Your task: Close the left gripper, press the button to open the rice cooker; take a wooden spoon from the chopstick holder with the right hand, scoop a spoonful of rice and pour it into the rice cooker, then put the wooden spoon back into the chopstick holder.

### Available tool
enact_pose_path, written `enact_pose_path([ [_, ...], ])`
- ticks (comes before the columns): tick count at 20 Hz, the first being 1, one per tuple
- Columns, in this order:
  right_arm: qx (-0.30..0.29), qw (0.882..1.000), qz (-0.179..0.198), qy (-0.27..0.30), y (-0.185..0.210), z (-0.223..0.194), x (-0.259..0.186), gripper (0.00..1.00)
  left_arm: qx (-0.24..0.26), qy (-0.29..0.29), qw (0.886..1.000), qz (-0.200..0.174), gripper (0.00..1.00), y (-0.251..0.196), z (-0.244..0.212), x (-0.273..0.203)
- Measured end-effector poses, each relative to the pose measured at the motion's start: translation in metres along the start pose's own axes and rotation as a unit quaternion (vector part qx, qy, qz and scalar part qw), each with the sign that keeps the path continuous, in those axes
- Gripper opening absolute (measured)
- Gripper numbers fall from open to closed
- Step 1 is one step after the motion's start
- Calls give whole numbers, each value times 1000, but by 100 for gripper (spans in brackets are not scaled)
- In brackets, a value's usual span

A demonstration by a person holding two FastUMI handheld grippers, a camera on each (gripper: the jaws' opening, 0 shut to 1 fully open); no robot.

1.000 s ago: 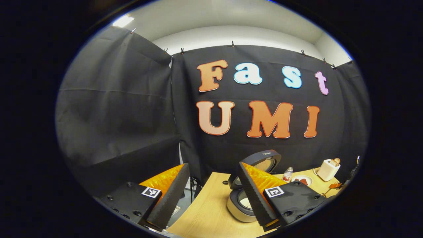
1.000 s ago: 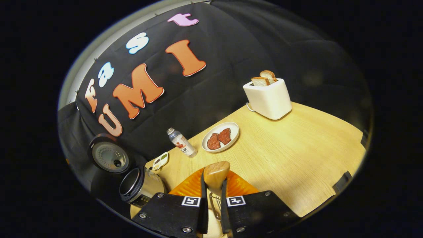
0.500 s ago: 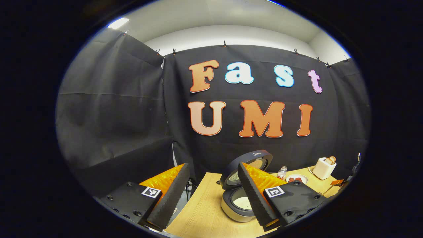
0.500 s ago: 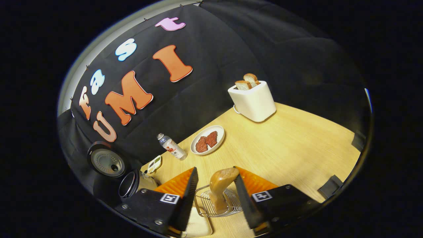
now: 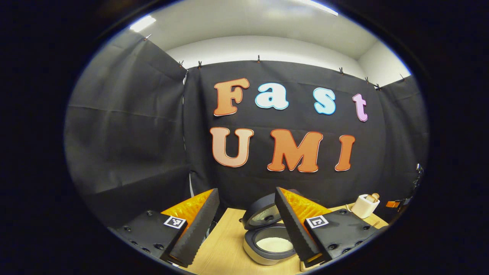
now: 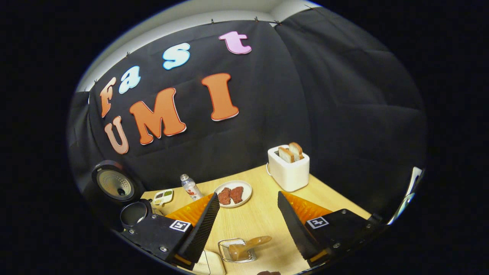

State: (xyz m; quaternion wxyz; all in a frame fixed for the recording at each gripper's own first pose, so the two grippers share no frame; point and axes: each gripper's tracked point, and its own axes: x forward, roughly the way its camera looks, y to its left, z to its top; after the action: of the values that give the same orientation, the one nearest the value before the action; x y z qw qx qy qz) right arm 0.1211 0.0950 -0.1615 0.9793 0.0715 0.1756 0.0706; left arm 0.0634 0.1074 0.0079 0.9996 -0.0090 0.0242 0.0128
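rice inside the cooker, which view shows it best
The left gripper view: the rice cooker sits close, lid up, with the white rice visible in the pot. In the right gripper view the rice cooker is small at the left edge, its pot seen at an angle, contents not discernible.

Each tool — left tool, right tool — is showing black screw-studded blocks bearing square black-and-white markers, with ribbed, saw-toothed fingers.
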Motion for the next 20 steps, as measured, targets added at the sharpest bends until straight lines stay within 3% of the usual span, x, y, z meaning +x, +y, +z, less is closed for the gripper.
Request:
enact_pose_path([
  [6, -51, 997, 19, -50, 31, 90, -43, 95, -5, -13, 1000, -8, 96, -11, 26, 40],
  [12, -75, 991, 30, -102, 53, 159, -78, 95, 5, -14, 1000, -18, 96, -34, 51, 127],
  [17, -87, 988, 24, -123, 57, 178, -90, 95, 18, 31, 998, -50, 100, -79, 21, 196],
  [18, -84, 989, 21, -123, 57, 180, -91, 100, 23, 39, 997, -54, 100, -85, 13, 209],
  [20, -75, 990, 16, -120, 57, 180, -91, 95, 23, 61, 996, -68, 98, -99, -12, 233],
])
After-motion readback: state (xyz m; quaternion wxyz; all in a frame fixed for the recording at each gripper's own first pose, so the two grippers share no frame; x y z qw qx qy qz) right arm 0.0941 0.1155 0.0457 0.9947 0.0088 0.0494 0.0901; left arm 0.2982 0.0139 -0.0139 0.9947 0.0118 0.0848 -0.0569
